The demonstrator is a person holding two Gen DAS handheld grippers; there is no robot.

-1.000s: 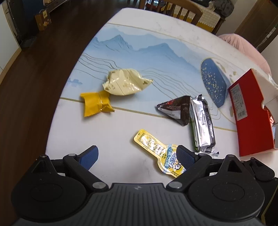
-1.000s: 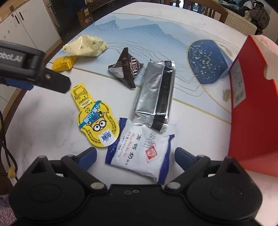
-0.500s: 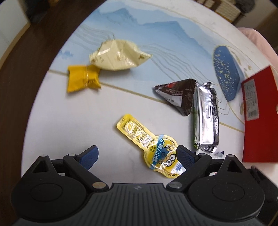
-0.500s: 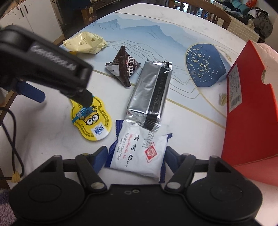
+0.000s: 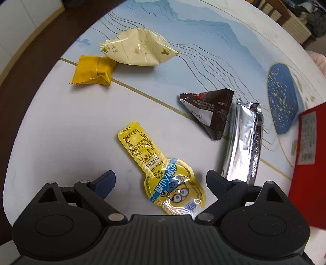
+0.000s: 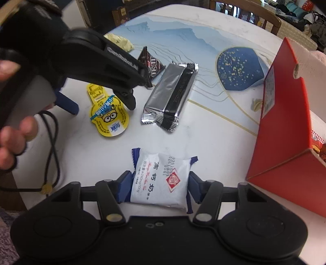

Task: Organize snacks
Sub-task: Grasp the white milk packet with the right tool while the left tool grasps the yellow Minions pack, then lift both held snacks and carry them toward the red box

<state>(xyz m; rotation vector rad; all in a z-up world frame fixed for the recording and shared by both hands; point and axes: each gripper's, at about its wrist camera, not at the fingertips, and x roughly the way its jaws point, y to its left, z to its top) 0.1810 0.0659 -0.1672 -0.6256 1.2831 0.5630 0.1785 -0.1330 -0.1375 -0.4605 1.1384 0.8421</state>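
My right gripper [image 6: 159, 183] is closing its jaws, and the blue pads press both sides of a white packet with blue ends [image 6: 161, 175], held near the table. A red open box [image 6: 285, 132] stands just right of it. My left gripper [image 5: 161, 180] points down and is open. The round end of a flat yellow cartoon packet [image 5: 142, 146] lies between its fingers, and neither pad touches it. The right wrist view also shows the left gripper [image 6: 101, 106] over that yellow packet [image 6: 110, 118], with a person's hand [image 6: 12, 142] on it.
On the white and blue table [image 5: 61, 132] lie a silver packet [image 5: 244, 146], a dark triangular packet [image 5: 209, 108], a cream bag [image 5: 138, 49] and a small orange-yellow packet [image 5: 91, 71]. The table's rounded edge and dark floor [image 5: 16, 91] lie left. A chair [image 6: 244, 10] stands at the far side.
The right jaws came together onto the white packet, which now sits apart from the silver one. The left gripper sank and shifted until the yellow packet lay between its open fingers.
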